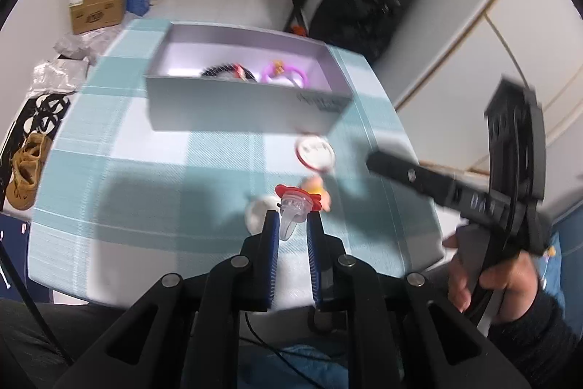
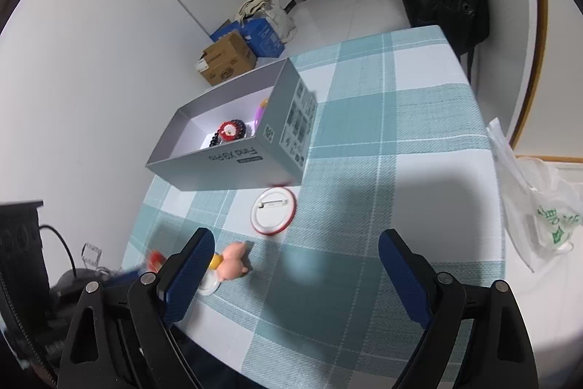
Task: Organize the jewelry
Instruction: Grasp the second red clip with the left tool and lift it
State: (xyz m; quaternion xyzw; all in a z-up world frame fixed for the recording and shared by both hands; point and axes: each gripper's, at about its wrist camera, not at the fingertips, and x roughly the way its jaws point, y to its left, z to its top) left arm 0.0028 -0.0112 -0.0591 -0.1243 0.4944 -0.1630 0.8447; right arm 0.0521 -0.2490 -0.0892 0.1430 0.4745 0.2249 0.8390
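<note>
Jewelry in hand, a clear clip (image 1: 294,206) with a red top, is pinched between the left tongs (image 1: 293,225), its long axis along the fingers. The grey box (image 1: 233,104) lies at twelve o'clock, beyond it on the desk (image 1: 145,170). The right tongs (image 2: 297,265) are held wide and empty.

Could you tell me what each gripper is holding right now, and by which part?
The left gripper is shut on the clear hair clip, pinching its transparent prongs below the red top. The right gripper is open and holds nothing.
</note>
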